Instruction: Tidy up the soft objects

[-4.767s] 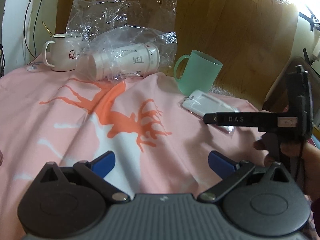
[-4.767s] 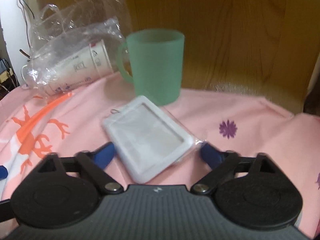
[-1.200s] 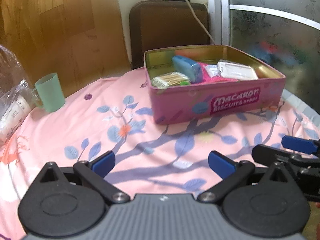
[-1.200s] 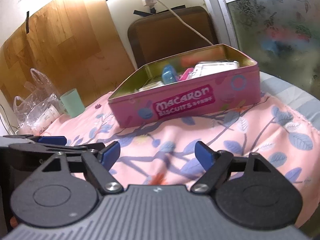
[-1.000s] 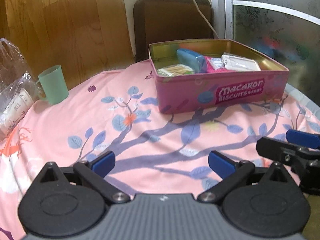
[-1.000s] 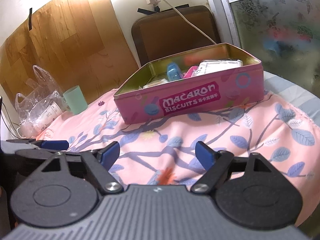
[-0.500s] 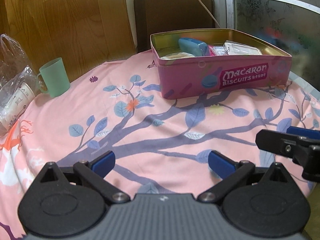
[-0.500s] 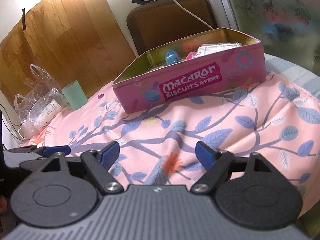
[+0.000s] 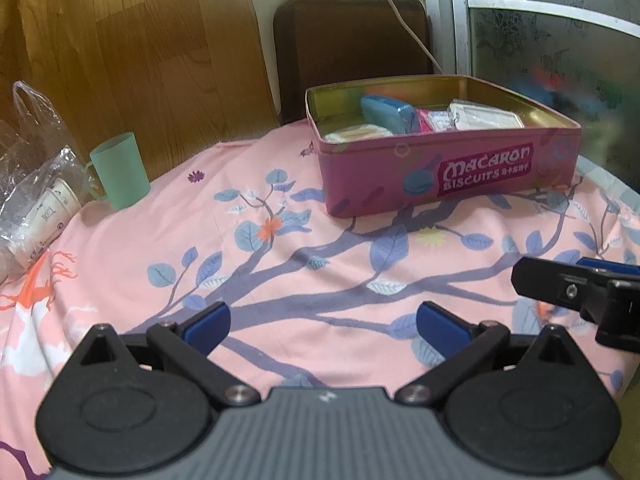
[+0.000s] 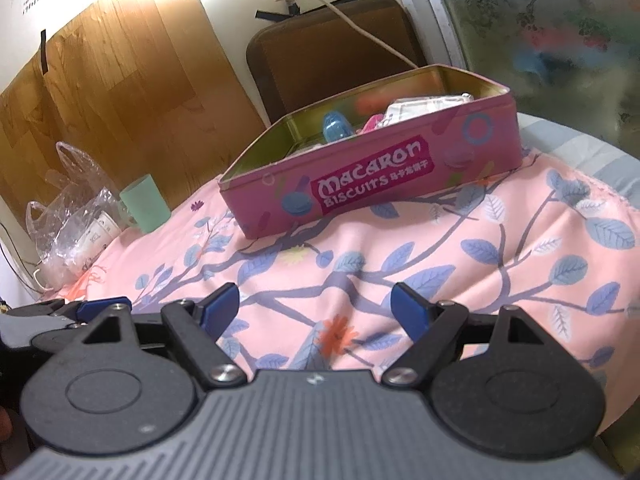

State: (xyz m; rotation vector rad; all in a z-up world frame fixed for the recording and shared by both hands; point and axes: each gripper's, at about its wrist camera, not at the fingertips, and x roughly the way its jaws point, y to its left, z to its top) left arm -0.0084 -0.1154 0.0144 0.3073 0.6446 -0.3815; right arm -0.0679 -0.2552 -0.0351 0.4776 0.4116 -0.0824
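A pink Macaron Biscuits tin [image 9: 444, 184] stands open on the pink floral cloth; it also shows in the right wrist view [image 10: 372, 188]. Inside lie a blue pouch [image 9: 386, 113], a white card holder [image 9: 484, 119], a pale packet [image 9: 356, 133] and something pink. My left gripper [image 9: 322, 326] is open and empty, low over the cloth in front of the tin. My right gripper [image 10: 316, 308] is open and empty beside it; one of its fingers [image 9: 560, 286] shows at the right of the left wrist view.
A green mug [image 9: 120, 172] and a plastic bag with paper cups [image 9: 38, 204] stand at the far left by the wooden panel. A brown chair back [image 9: 352, 48] is behind the tin. A frosted glass door [image 9: 560, 52] is at the right.
Both grippers have left the mug and card-holder area and now face the tin, drawing back and lower. The white card holder now lies in the tin.
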